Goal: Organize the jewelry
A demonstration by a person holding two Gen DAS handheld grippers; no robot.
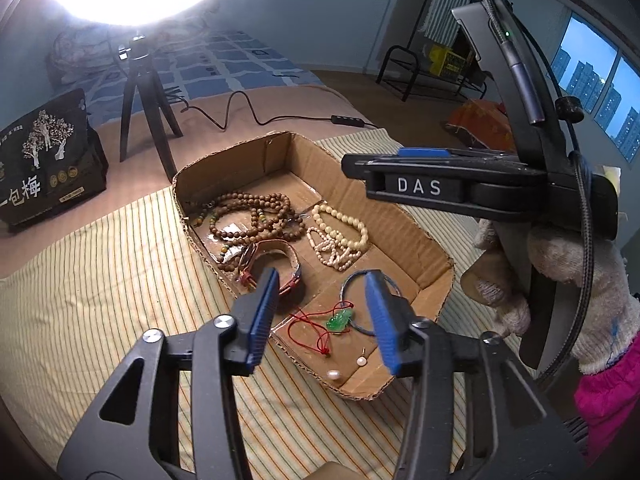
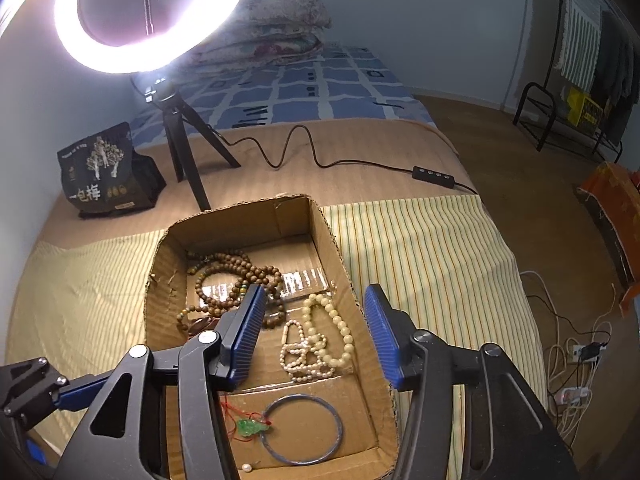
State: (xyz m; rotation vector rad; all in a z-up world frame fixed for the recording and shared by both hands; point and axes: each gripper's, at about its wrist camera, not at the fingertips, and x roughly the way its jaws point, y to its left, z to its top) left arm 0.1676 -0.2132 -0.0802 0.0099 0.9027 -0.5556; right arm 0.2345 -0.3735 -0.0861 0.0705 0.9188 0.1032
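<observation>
An open cardboard box [image 1: 420, 240] lies on a striped cloth. It holds brown bead strands [image 1: 256, 216], a cream bead necklace [image 1: 340, 236], a leather strap [image 1: 276, 256], a thin blue bangle [image 2: 300, 462], a green pendant on red cord [image 1: 340, 318] and small pearls [image 1: 335, 376]. My left gripper [image 1: 322, 284] hovers over the box's near end, open, with nothing between its blue pads. My right gripper [image 2: 315, 296] hangs above the cream necklace [image 2: 320, 340], open and empty. In the left wrist view it shows from the side, held by a gloved hand [image 1: 560, 264].
A lit ring light on a black tripod [image 1: 148, 120] stands behind the box, its cable and inline switch [image 1: 348, 120] trailing right. A black printed bag [image 1: 44, 160] sits at the far left. The bed edge drops to the floor on the right, where cables [image 2: 572, 360] lie.
</observation>
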